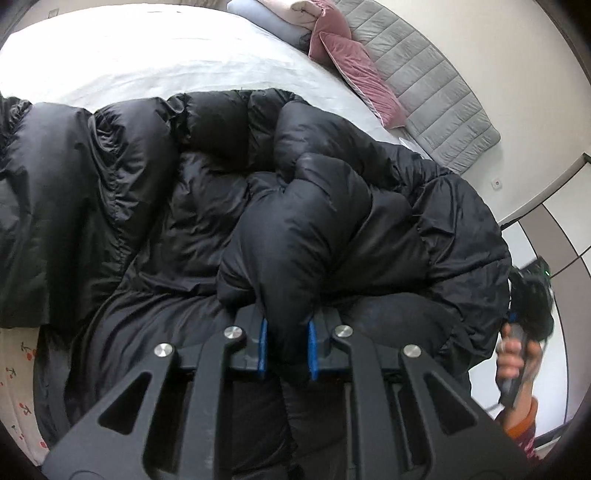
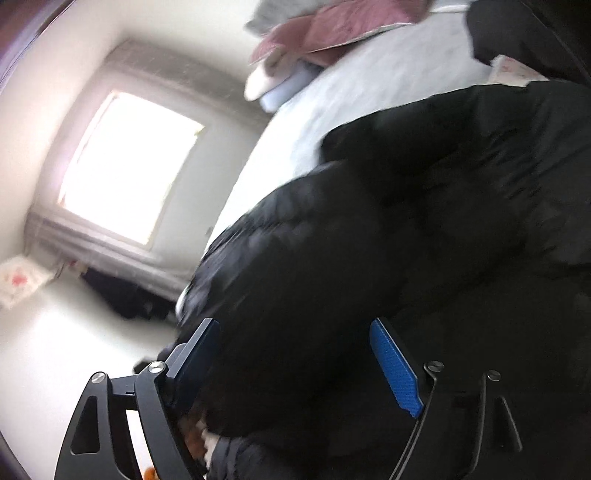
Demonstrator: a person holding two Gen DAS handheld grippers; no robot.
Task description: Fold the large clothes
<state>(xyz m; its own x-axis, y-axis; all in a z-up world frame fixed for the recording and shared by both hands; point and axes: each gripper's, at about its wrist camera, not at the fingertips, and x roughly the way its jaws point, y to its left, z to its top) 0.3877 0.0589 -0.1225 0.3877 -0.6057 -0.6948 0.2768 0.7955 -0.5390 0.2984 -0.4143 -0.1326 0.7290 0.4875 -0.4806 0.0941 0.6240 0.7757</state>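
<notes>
A large black puffer coat [image 1: 229, 192] lies spread and bunched across a bed with a white sheet [image 1: 129, 62]. My left gripper [image 1: 287, 334] is shut on a padded fold of the coat, probably a sleeve, and holds it over the coat's body. My right gripper [image 2: 295, 354] has its jaws wide apart, with the coat's bulk [image 2: 406, 240] lying between the blue pads [image 2: 395, 365]; this view is blurred. The right gripper also shows in the left wrist view [image 1: 528, 295], held by a hand at the coat's right edge.
Pink velvet pillows [image 1: 354, 70] and folded pale bedding [image 1: 280, 14] lie at the head of the bed by a grey padded headboard [image 1: 424, 74]. A bright window [image 2: 129, 173] and pale floor [image 2: 55, 332] lie beside the bed. A cherry-print cloth [image 1: 18, 376] hangs at the bed's near edge.
</notes>
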